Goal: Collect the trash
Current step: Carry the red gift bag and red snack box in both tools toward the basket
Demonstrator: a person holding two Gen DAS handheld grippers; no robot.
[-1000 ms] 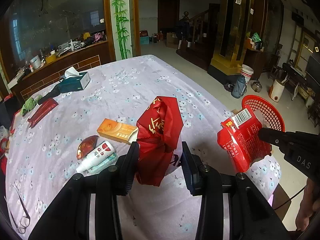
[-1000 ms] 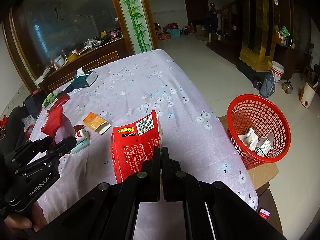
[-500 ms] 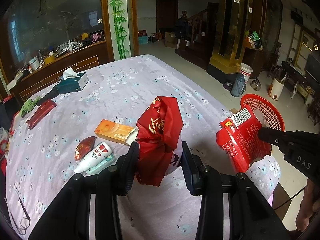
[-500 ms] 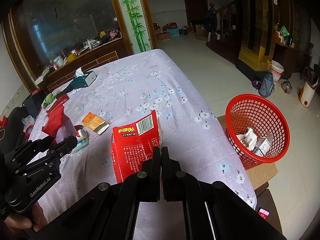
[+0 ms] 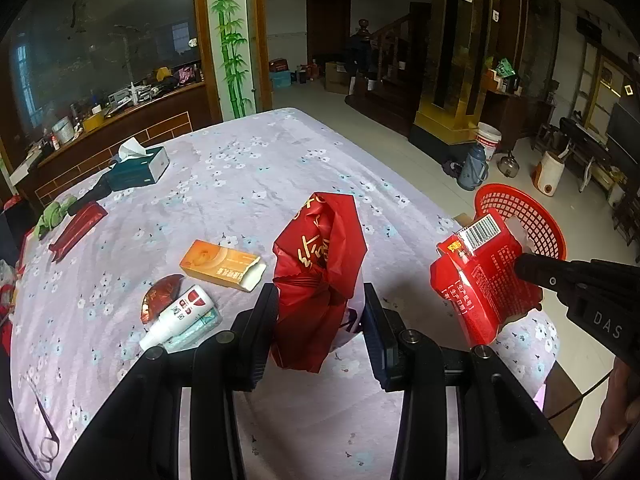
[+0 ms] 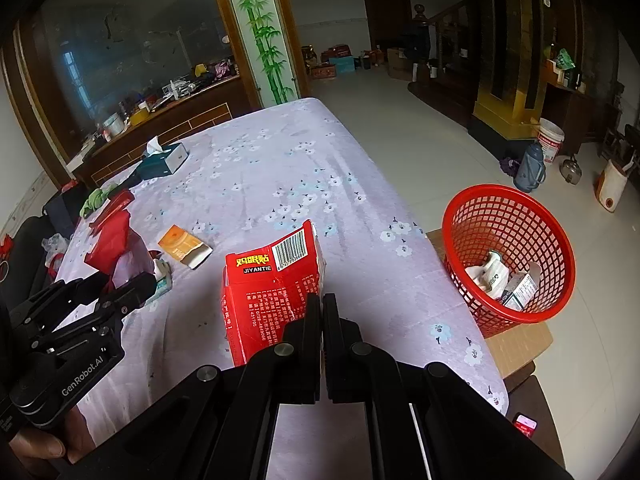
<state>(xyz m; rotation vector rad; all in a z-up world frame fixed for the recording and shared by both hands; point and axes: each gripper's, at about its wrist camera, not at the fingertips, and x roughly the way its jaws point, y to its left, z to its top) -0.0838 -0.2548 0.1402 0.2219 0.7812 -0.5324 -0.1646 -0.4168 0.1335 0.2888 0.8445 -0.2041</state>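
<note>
Trash is split between my 2 claws and the tabletop (image 5: 248, 168), and over the last second very little has shifted. Furthest left on the flowered cloth, the white tube (image 5: 176, 316) and the torn orange carton (image 5: 222, 266) lie where they lay 1 second ago, untouched and close beside each other. Next along, my left claw (image 5: 320, 312) is clamped on the crumpled red bag (image 5: 320, 264), which stands up between the 2 fingers above the cloth exactly as before. Further right, my right claw (image 6: 321, 312) is pressed shut on the lower edge of the red box (image 6: 272, 296), its barcode flap uppermost; from the left wrist view the box has drifted only slightly toward the red basket (image 6: 508, 256). That basket sits off the tabletop's right edge on a cardboard box (image 6: 516, 340) and already holds a few white packages. I judge both pieces are in carry, with the red box nearer the drop, and the 2 items on the cloth remain for later.
</note>
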